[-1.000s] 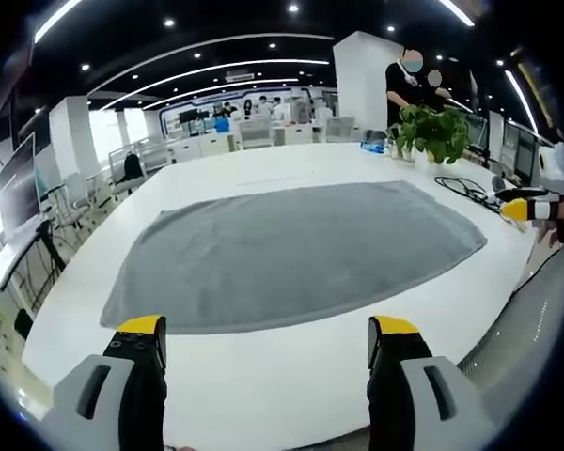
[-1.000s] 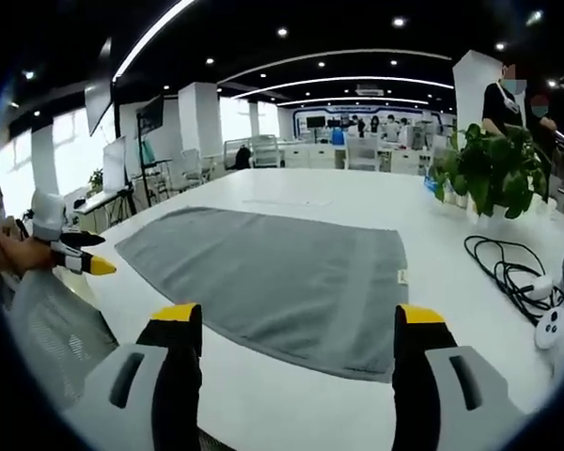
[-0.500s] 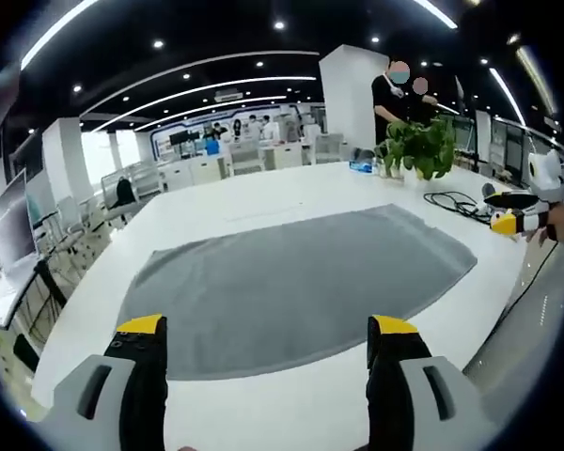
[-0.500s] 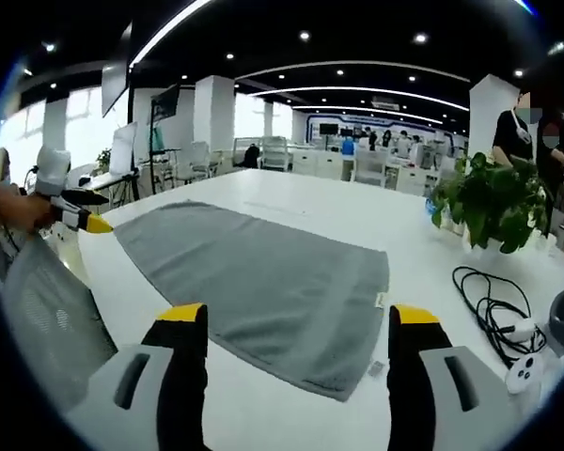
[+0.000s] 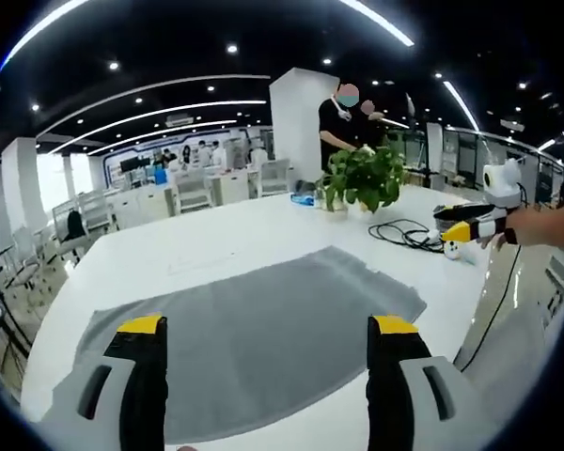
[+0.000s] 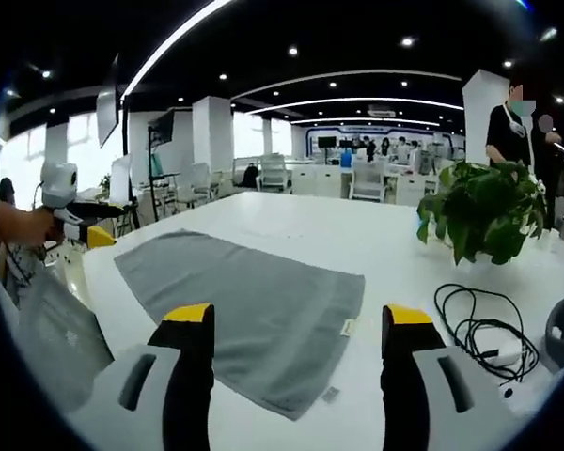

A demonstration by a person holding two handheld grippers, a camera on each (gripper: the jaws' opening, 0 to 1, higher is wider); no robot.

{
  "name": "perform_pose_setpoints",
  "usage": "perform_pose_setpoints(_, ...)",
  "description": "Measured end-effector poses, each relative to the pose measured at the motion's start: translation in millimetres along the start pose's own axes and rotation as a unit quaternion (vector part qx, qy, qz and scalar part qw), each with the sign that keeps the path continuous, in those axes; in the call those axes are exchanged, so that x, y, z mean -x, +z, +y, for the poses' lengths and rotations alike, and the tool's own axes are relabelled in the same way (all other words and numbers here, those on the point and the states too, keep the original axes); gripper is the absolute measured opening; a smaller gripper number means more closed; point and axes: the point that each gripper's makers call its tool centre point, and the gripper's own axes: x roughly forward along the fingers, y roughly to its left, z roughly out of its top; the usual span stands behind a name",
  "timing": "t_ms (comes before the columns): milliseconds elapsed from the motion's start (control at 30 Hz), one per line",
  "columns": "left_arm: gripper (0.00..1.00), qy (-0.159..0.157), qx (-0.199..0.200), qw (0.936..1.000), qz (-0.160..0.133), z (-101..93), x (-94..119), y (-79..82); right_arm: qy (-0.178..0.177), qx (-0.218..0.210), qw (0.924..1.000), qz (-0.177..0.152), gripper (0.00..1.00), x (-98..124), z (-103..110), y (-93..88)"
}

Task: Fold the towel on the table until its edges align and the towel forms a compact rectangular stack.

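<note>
A grey towel (image 5: 254,315) lies flat and unfolded on the white table (image 5: 216,240); in the right gripper view the same towel (image 6: 254,296) shows a small label at its near right edge. My left gripper (image 5: 268,334) hovers open over the towel's near edge, nothing between its yellow-tipped jaws. My right gripper (image 6: 296,324) is open above the towel's right corner, also holding nothing. The right gripper (image 5: 470,228) appears at the far right of the left gripper view, held by a hand. In the right gripper view the left gripper (image 6: 85,230) appears at the left.
A potted plant (image 6: 479,211) stands on the table beyond the towel. A black cable (image 6: 475,324) and white controllers (image 6: 559,329) lie to the right. A mesh chair back (image 6: 47,334) sits by the table edge. People stand behind the plant (image 5: 362,178).
Both views have shifted: the left one has swung right and drawn closer to the towel. The right gripper has dropped lower toward the towel's right corner. The towel itself has not moved.
</note>
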Motion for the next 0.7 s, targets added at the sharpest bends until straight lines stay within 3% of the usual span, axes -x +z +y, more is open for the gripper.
perform_pose_setpoints(100, 0.9, -0.014, -0.011, 0.9998, -0.002, -11.7, -6.3, 11.5, 0.001, 0.006, 1.0, -0.003, 0.73, 0.7, -9.5, 7.1)
perform_pose_setpoints(267, 0.9, -0.04, -0.021, 0.9989, -0.008, -32.1, -14.6, 26.9, -0.001, 0.054, 0.9985, 0.001, 0.73, 6.0, -28.2, 22.7)
perform_pose_setpoints(500, 0.9, -0.071, -0.048, 0.9964, -0.002, -61.1, -28.0, 37.8, -0.006, 0.055, 0.9984, -0.008, 0.74, 12.6, -62.0, 42.6)
perform_pose_setpoints(700, 0.9, -0.092, -0.048, 0.9946, 0.002, -78.7, -39.5, 41.1, -0.011, 0.046, 0.9988, -0.016, 0.74, 15.1, -77.1, 52.1)
